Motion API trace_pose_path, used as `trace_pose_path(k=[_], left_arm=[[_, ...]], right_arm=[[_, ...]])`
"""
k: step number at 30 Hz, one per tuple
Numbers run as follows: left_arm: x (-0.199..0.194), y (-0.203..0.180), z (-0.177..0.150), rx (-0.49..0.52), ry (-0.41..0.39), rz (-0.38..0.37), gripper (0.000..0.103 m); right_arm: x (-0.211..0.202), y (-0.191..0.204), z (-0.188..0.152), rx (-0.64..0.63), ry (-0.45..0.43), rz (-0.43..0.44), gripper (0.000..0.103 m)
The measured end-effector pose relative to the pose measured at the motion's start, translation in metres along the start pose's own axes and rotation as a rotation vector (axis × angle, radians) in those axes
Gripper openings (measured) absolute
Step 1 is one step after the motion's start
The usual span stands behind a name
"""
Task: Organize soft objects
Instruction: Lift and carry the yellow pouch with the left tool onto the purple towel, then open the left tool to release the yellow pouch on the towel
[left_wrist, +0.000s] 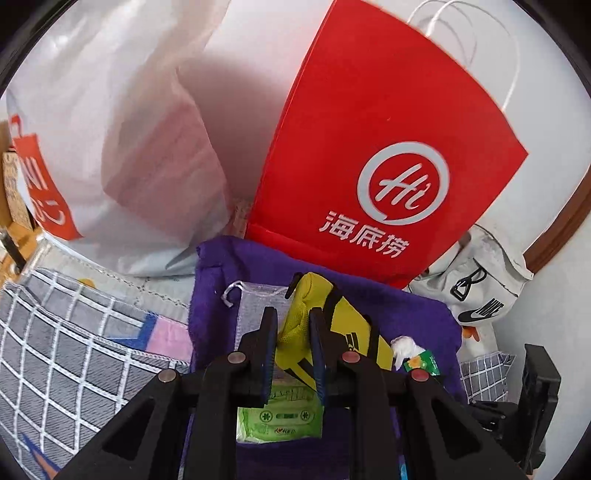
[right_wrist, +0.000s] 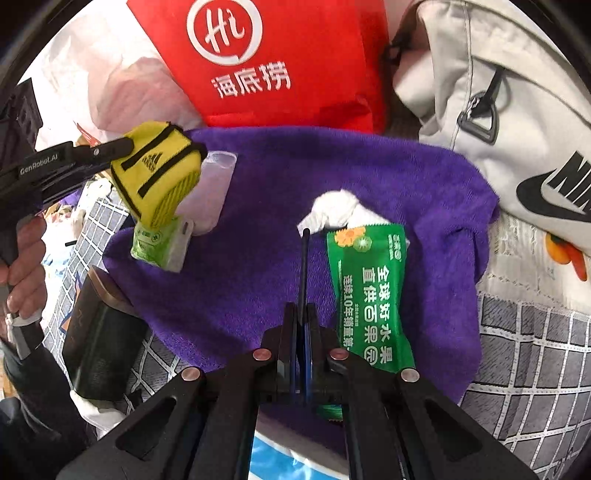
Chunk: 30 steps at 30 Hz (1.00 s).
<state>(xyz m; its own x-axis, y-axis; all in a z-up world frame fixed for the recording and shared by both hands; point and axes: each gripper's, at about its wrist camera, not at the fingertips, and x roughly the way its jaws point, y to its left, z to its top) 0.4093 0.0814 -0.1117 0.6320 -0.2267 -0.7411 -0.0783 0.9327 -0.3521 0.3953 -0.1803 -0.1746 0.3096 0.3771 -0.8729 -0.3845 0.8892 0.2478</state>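
My left gripper (left_wrist: 291, 317) is shut on a yellow pouch (left_wrist: 351, 332) with black stripes, held just above a purple towel (left_wrist: 417, 317). In the right wrist view the same left gripper (right_wrist: 123, 146) comes in from the left with the yellow pouch (right_wrist: 159, 173). Under the pouch lie a light green tissue pack (right_wrist: 159, 243) and a translucent mesh bag (right_wrist: 210, 192). My right gripper (right_wrist: 301, 314) is shut on a thin black stick (right_wrist: 304, 266) that points up over the purple towel (right_wrist: 258, 206). A dark green packet (right_wrist: 369, 295) with white tissue (right_wrist: 332, 210) at its top lies just right of the stick.
A red paper bag (left_wrist: 369, 147) and a white plastic bag (left_wrist: 110, 129) stand behind the towel. A white sports bag (right_wrist: 498, 129) lies at the right. A grey checked bedsheet (left_wrist: 55, 350) surrounds the towel. A dark box (right_wrist: 99, 339) sits at its left edge, near a person's hand (right_wrist: 22, 258).
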Motion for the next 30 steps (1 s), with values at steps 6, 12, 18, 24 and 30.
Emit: trace_pose_path(k=[6,12,18,24,30], left_arm=[[0.015,0.003,0.001,0.010,0.032,0.021,0.017],[0.030,0.014,-0.001,-0.009,0.070,0.044,0.017],[0.032,0.017,-0.002,-0.012,0.080,0.035,0.018],[0.029,0.014,-0.001,0.001,0.097,0.072,0.035],[-0.001,0.006,-0.003,0.026,0.045,0.098,0.048]], right_arm=[[0.018,-0.002,0.000,0.015,0.046,-0.013,0.004],[0.019,-0.002,0.000,0.017,0.040,-0.009,0.005],[0.021,-0.002,0.001,0.015,0.042,-0.015,0.006],[0.003,0.000,0.003,0.028,0.001,0.001,0.049],[-0.025,0.012,0.002,0.009,-0.083,-0.065,0.060]])
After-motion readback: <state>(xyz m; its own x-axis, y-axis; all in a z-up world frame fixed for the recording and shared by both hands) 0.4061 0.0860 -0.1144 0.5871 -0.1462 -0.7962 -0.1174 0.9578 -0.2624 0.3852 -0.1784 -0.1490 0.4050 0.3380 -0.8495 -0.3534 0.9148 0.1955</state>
